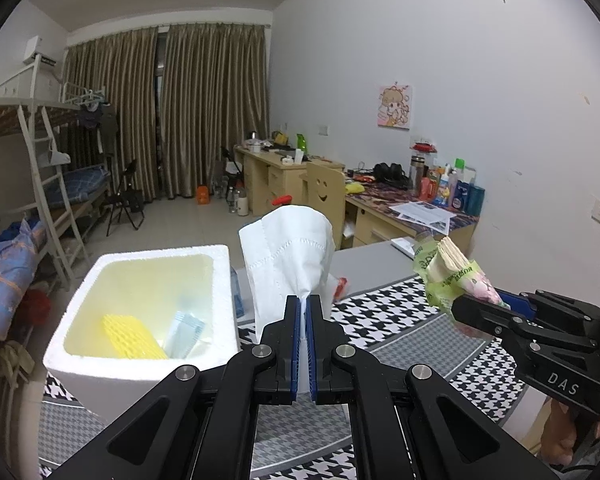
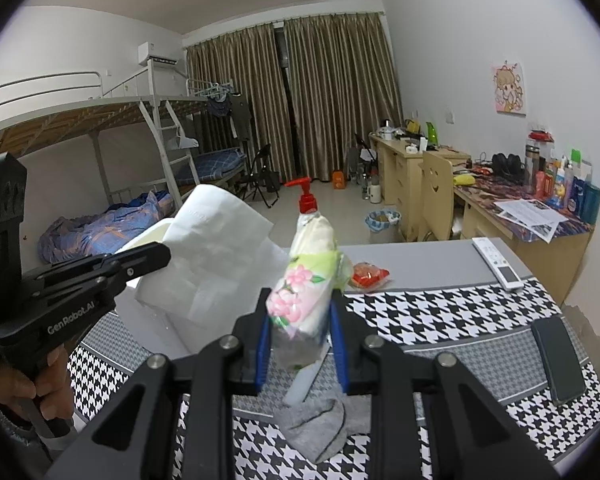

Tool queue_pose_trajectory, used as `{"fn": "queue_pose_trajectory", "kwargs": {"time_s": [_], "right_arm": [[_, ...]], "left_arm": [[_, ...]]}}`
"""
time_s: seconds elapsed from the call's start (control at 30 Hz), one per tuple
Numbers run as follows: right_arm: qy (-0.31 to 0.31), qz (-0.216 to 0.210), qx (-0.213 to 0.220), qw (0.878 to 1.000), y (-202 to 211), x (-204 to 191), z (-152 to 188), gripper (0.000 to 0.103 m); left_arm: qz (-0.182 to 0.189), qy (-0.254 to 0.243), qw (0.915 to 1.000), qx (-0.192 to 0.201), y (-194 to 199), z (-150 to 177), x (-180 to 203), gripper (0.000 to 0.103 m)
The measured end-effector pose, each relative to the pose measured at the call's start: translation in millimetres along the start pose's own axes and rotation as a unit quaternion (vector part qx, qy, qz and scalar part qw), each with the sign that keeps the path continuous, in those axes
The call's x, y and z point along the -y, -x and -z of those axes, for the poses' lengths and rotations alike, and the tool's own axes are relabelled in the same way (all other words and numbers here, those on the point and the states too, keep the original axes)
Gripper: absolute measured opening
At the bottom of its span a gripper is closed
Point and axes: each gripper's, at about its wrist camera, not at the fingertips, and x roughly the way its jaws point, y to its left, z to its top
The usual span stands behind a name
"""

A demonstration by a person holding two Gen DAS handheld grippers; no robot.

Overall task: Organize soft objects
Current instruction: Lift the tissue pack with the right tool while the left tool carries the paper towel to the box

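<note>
My left gripper (image 1: 303, 312) is shut on a white paper tissue (image 1: 288, 256) and holds it upright in the air, just right of a white foam box (image 1: 220, 264). The box holds a yellow foam net (image 1: 130, 338) and a pale blue packet (image 1: 184, 332). My right gripper (image 2: 300, 320) is shut on a green flowered tissue pack (image 2: 308, 276), lifted above the table. In the left wrist view the pack (image 1: 452, 276) hangs at the right. The held white tissue also shows in the right wrist view (image 2: 216, 256). A grey sock (image 2: 320, 428) lies on the tablecloth below the right gripper.
A houndstooth tablecloth (image 2: 440, 312) covers the table. On it are a red pump bottle (image 2: 309, 200), a red snack packet (image 2: 368, 274), a white remote (image 2: 498, 262) and a black phone (image 2: 558, 360). Desks, a chair and bunk beds stand beyond.
</note>
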Motion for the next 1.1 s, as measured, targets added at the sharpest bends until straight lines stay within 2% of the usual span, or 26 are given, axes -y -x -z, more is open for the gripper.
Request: {"fn": "queue_pose_trajectory", "kwargs": {"time_s": [0.73, 1.1], "right_arm": [[0.016, -0.015, 0.027, 0.999, 2.7, -13.8, -19.6, 0.031], [0.022, -0.033, 0.039, 0.998, -1.9, -21.3, -29.2, 0.03]], "left_arm": [[-0.022, -0.014, 0.9987, 0.044, 17.5, -31.4, -8.2, 0.003], [-0.045, -0.005, 0.9973, 0.059, 21.2, -41.1, -22.6, 0.003]]}}
